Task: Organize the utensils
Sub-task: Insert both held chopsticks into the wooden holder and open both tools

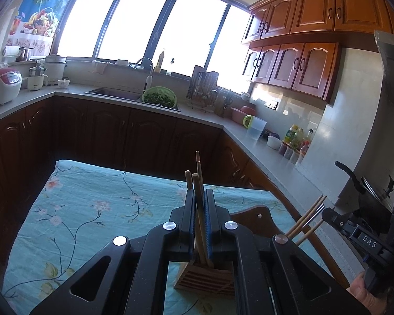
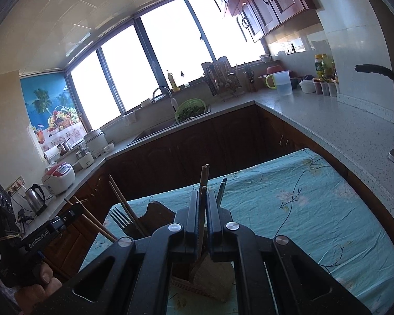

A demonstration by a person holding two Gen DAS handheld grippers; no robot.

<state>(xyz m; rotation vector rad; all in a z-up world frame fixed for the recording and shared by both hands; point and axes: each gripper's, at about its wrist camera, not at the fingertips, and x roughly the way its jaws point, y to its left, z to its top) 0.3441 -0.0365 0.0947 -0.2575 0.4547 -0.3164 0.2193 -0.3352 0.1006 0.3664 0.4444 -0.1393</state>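
Both tools are closed on utensils: chopsticks [image 1: 199,183] are clamped in the left gripper [image 1: 200,197], low centre of frame, and more sticks [image 2: 203,181] in the right gripper [image 2: 202,197]. Each bundle is held directly over the slatted wooden holder [image 1: 205,275] on the floral cloth [image 1: 92,197]. Tips should be kept upright and lowered into a slot before release. Room is tight between the tools; open cloth lies toward the table's far edge.

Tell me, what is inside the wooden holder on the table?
The wooden holder contains chopsticks, which the right gripper is clamping. Its bottom is covered by the gripper, so anything deeper is hidden.
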